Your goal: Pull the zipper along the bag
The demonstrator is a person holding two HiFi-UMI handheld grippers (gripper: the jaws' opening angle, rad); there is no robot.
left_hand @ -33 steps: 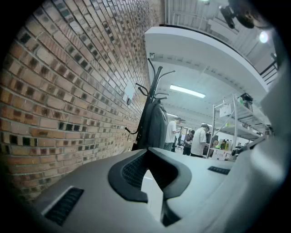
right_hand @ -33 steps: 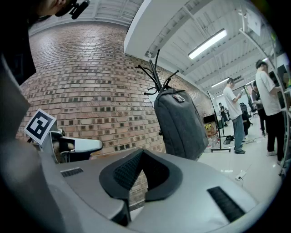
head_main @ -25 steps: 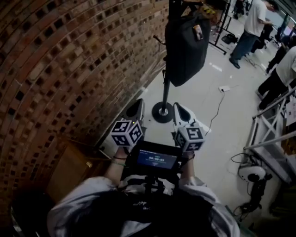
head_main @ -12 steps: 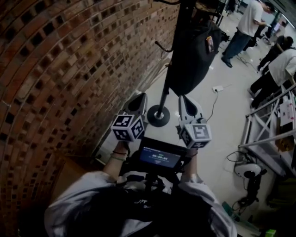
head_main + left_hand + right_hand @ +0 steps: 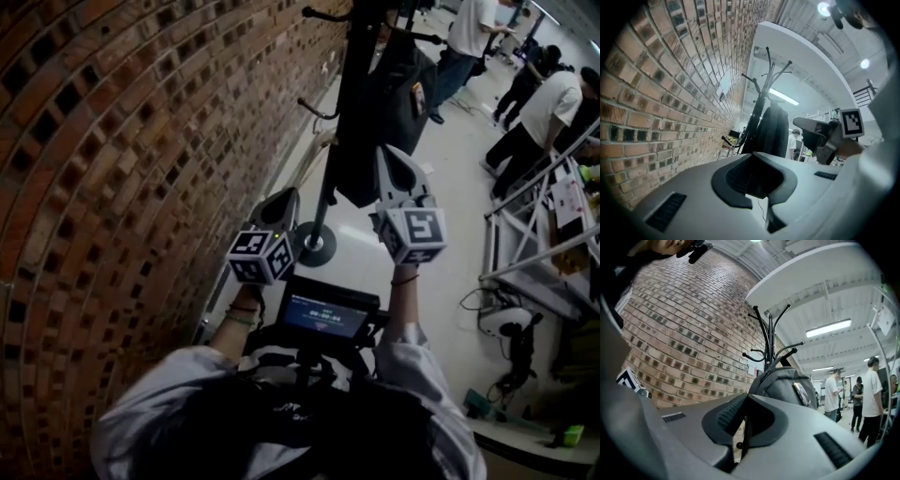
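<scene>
The bag (image 5: 392,98) hangs from a hook of the stand (image 5: 339,122) beside the brick wall (image 5: 141,141), clear of the floor. That is likely so that it falls straight and one gripper can run its zipper while the other steadies the cloth. The zipper itself is too small to pick out. Neither gripper touches the bag. The right gripper (image 5: 386,152) is held up and forward on a stretched arm. It points at the bag's lower part from short of it, its fingers (image 5: 727,414) closed together on nothing. The left gripper (image 5: 285,197) sits lower and closer to the body, elbow bent, and is aimed toward the stand's foot. Its fingers (image 5: 737,174) likewise meet at the tips with nothing between them. I judge this an approach, with the right gripper leading.
</scene>
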